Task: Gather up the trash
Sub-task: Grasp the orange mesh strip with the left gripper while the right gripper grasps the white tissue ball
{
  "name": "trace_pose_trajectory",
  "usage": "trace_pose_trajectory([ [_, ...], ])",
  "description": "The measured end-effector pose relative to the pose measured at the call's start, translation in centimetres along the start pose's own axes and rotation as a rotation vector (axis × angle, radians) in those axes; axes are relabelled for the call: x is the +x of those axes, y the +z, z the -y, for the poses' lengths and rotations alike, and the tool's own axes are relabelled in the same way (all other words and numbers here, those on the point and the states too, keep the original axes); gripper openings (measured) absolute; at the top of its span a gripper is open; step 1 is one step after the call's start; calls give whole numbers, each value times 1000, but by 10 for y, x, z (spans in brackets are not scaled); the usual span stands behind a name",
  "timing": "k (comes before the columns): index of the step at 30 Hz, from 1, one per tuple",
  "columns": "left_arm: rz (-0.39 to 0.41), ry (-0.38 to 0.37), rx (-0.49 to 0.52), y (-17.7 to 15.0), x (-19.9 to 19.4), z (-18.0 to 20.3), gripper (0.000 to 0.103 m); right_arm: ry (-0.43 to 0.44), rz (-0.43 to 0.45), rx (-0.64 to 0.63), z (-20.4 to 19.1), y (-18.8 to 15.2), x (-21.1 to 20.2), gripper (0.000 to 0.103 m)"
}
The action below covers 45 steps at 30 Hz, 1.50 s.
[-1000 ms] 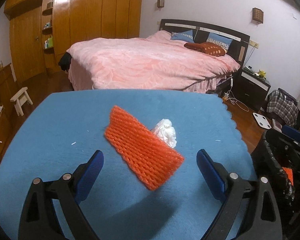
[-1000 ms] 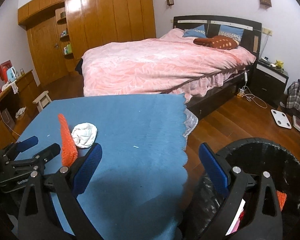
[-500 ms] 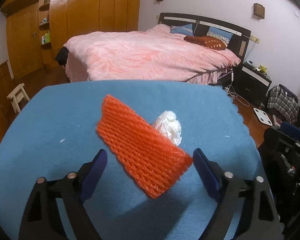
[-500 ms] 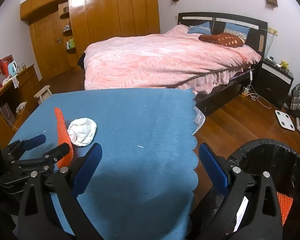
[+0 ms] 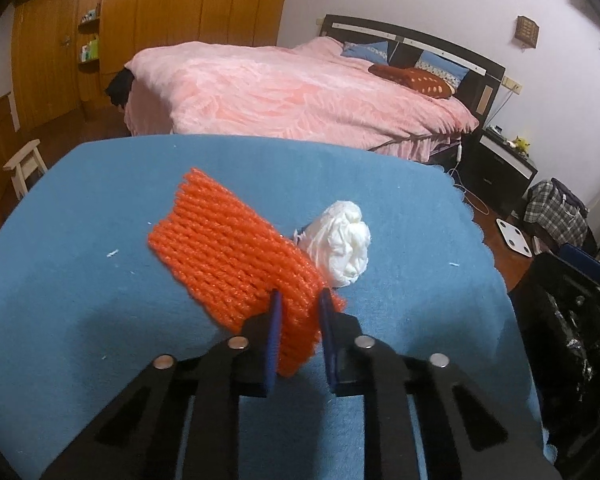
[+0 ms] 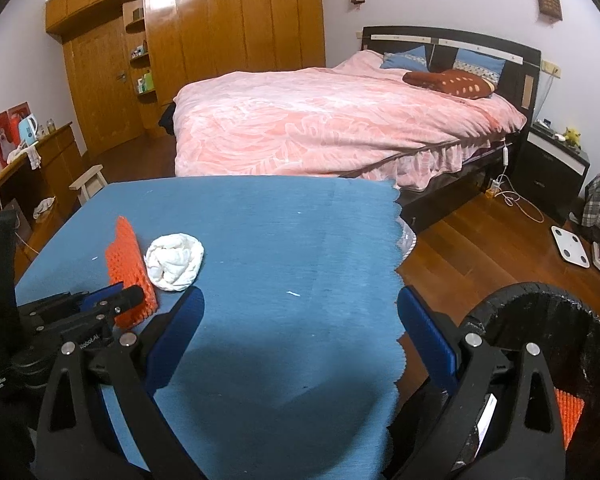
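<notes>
**Foam net pinched at its near end, bin waiting to the right**

Fingers of the left gripper (image 5: pixel 299 312) are nearly together, clamped on the near end of the orange foam mesh sleeve (image 5: pixel 236 256); the rest of the sleeve sticks out far-left over the blue tablecloth (image 5: pixel 80 280). Only that end sits between the blue pads, so I judge the hold thin: a quick swing toward the bin could let the soft foam slip out or fold and drop onto the floor.

A crumpled white tissue ball (image 5: pixel 342 246) lies just beside the sleeve on its right, possibly touching it, and could be dragged along or knocked off the cloth as the sleeve lifts.

The right gripper (image 6: pixel 300 320) hangs with its fingers wide apart, holding nothing, over the cloth's near right edge. The black-lined round trash bin (image 6: pixel 540 304) stands on the floor to its right, with some orange trash already inside.
</notes>
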<state>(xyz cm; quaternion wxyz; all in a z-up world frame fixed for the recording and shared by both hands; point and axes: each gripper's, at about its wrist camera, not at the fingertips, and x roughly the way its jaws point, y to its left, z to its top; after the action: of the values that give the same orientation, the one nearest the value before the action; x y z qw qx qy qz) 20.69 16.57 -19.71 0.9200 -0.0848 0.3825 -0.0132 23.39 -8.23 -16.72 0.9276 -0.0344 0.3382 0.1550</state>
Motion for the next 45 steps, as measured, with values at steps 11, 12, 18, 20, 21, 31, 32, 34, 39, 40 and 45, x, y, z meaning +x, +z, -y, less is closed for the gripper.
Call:
trace_pose_trajectory([
  [11, 56, 96, -28, 1, -36, -48, 14, 49, -13, -4, -33, 7, 23, 95],
  [12, 61, 108, -29, 1, -39, -52, 14, 55, -15, -6, -39, 8, 28, 95],
  [18, 70, 158, -34, -2, -45, -73, 14, 92, -52, -25, -73, 13, 58, 94],
  [20, 74, 170, -33, -2, -45, -78, 14, 95, -57, -39, -83, 14, 66, 94],
  [21, 77, 176, -34, -2, -45, -81, 14, 95, -61, -45, -87, 14, 69, 94],
  [31, 79, 182, -61, -3, -45, -94, 14, 126, -160, -64, -108, 14, 100, 61],
  [32, 81, 181, -61, -2, -45, -94, 14, 138, -167, -68, -109, 14, 100, 54],
  [34, 83, 178, -61, -2, -46, -94, 14, 157, -176, -68, -108, 14, 101, 43],
  [39, 88, 169, -50, -1, -49, -89, 14, 189, -167, -66, -105, 16, 92, 33],
  [40, 90, 168, -46, -1, -51, -88, 14, 190, -158, -65, -103, 17, 87, 33],
  [45, 101, 152, -29, 3, -58, -76, 14, 194, -123, -61, -94, 20, 64, 33],
])
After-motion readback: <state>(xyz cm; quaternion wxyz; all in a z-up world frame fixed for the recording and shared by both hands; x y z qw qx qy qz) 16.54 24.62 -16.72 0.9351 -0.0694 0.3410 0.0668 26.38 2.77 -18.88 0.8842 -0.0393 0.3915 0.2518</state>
